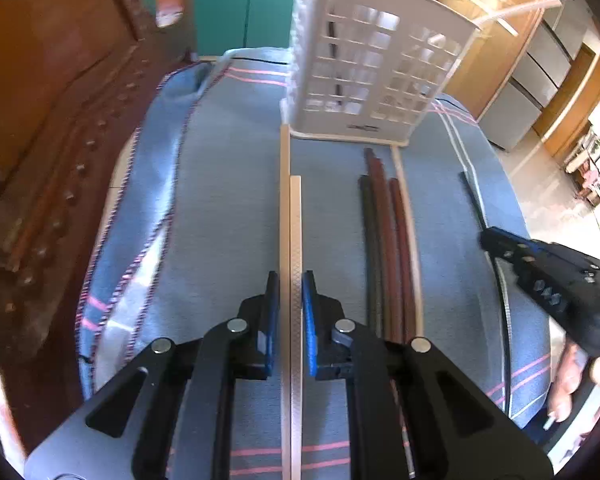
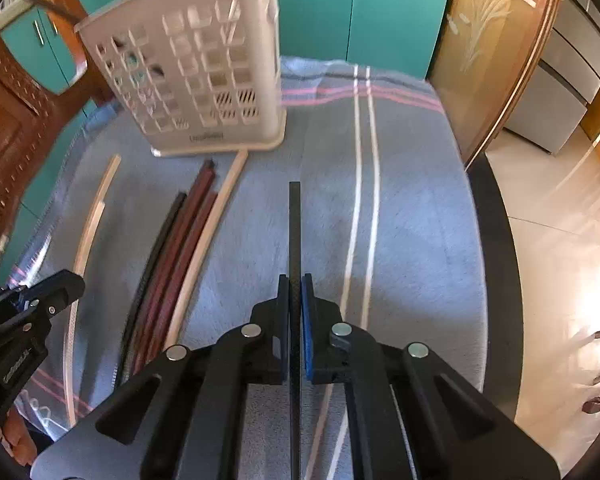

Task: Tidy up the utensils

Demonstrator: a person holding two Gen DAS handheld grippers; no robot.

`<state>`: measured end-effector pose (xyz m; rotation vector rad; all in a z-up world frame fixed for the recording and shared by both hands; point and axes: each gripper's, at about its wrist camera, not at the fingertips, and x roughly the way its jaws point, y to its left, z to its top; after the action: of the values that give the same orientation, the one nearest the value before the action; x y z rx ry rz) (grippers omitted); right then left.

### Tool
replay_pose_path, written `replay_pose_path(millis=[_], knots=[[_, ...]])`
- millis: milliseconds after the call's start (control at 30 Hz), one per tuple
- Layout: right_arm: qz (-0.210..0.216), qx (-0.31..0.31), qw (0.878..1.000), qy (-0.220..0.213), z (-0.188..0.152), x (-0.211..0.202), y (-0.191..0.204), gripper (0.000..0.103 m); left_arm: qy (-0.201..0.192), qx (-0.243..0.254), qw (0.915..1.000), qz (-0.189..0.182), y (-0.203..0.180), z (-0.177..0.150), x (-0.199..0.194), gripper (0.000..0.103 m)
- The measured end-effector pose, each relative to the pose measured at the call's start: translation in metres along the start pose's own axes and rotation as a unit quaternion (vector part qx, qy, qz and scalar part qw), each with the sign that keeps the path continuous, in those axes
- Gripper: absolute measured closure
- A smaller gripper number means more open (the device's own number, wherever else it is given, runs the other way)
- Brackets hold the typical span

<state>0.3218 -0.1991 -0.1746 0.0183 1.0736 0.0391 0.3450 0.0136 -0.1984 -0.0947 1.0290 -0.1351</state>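
Note:
My left gripper (image 1: 290, 280) is shut on a pale chopstick (image 1: 295, 224) that points toward the white utensil caddy (image 1: 374, 80). A second pale chopstick (image 1: 284, 184) lies on the cloth just left of it. My right gripper (image 2: 295, 282) is shut on a black chopstick (image 2: 294, 224), held above the cloth. Dark and reddish-brown chopsticks (image 1: 388, 240) and another pale one (image 1: 410, 220) lie together on the cloth between the grippers; they also show in the right wrist view (image 2: 171, 252). The caddy (image 2: 187, 76) stands at the far end, with some utensils inside.
A blue striped cloth (image 1: 227, 200) covers the round table (image 2: 496, 248). A carved wooden chair (image 1: 39, 120) stands at the left. Teal cabinets (image 2: 380, 8) are behind the table, grey drawers (image 2: 560, 92) at the right. The right gripper (image 1: 548, 276) shows in the left wrist view.

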Motion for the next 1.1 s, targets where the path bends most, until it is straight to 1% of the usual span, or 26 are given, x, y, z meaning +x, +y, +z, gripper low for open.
replay_pose_path(millis=[133, 300, 400, 533, 567, 600, 633, 667, 733, 767, 800, 833, 867, 967, 1100], knots=[[0.012, 0.015, 1.0, 0.01, -0.002, -0.002, -0.006, 0.097, 0.012, 0.0, 0.9996, 0.025, 0.0, -0.003, 0.009, 0.09], [0.019, 0.011, 1.0, 0.02, 0.004, 0.006, -0.009, 0.097, 0.015, 0.013, 0.9992, 0.035, -0.009, 0.001, 0.02, 0.09], [0.015, 0.004, 1.0, 0.019, 0.001, 0.01, -0.006, 0.097, 0.009, 0.013, 0.9994, 0.03, -0.01, 0.005, 0.024, 0.09], [-0.008, -0.003, 1.0, 0.016, -0.001, 0.014, -0.003, 0.096, 0.01, 0.007, 0.9998, 0.017, -0.007, 0.01, 0.026, 0.09], [-0.016, -0.006, 1.0, 0.014, 0.0, 0.014, -0.002, 0.096, 0.01, 0.005, 0.9998, 0.014, -0.006, 0.011, 0.025, 0.09], [-0.022, -0.007, 1.0, 0.014, 0.0, 0.015, 0.0, 0.093, 0.011, 0.005, 0.9998, 0.013, -0.005, 0.011, 0.025, 0.09], [-0.027, -0.007, 1.0, 0.013, 0.0, 0.016, 0.001, 0.088, 0.011, 0.006, 0.9998, 0.012, -0.006, 0.011, 0.025, 0.088], [-0.034, -0.007, 0.999, 0.014, 0.0, 0.018, 0.003, 0.084, 0.01, 0.008, 0.9999, 0.01, -0.006, 0.012, 0.025, 0.085], [-0.035, 0.0, 0.999, 0.022, 0.0, 0.024, 0.005, 0.079, 0.011, 0.01, 0.9999, 0.006, -0.007, 0.012, 0.026, 0.082], [-0.036, 0.008, 0.999, 0.016, -0.001, 0.025, 0.005, 0.078, 0.011, 0.013, 0.9998, 0.009, -0.008, 0.012, 0.026, 0.077], [-0.039, 0.01, 0.999, 0.014, -0.001, 0.026, 0.006, 0.078, 0.009, 0.016, 0.9997, 0.013, -0.009, 0.012, 0.026, 0.069], [-0.041, 0.012, 0.999, 0.011, -0.001, 0.026, 0.008, 0.077, 0.008, 0.02, 0.9996, 0.019, -0.01, 0.013, 0.027, 0.065], [-0.044, 0.014, 0.999, 0.008, -0.001, 0.026, 0.009, 0.077, 0.008, 0.024, 0.9994, 0.026, -0.011, 0.013, 0.028, 0.064], [-0.051, 0.014, 0.999, 0.005, -0.001, 0.027, 0.012, 0.077, 0.012, 0.036, 0.9987, 0.035, -0.015, 0.013, 0.031, 0.063], [-0.058, 0.013, 0.998, 0.004, 0.0, 0.026, 0.02, 0.077, 0.01, 0.052, 0.9973, 0.05, -0.02, 0.011, 0.033, 0.058]])
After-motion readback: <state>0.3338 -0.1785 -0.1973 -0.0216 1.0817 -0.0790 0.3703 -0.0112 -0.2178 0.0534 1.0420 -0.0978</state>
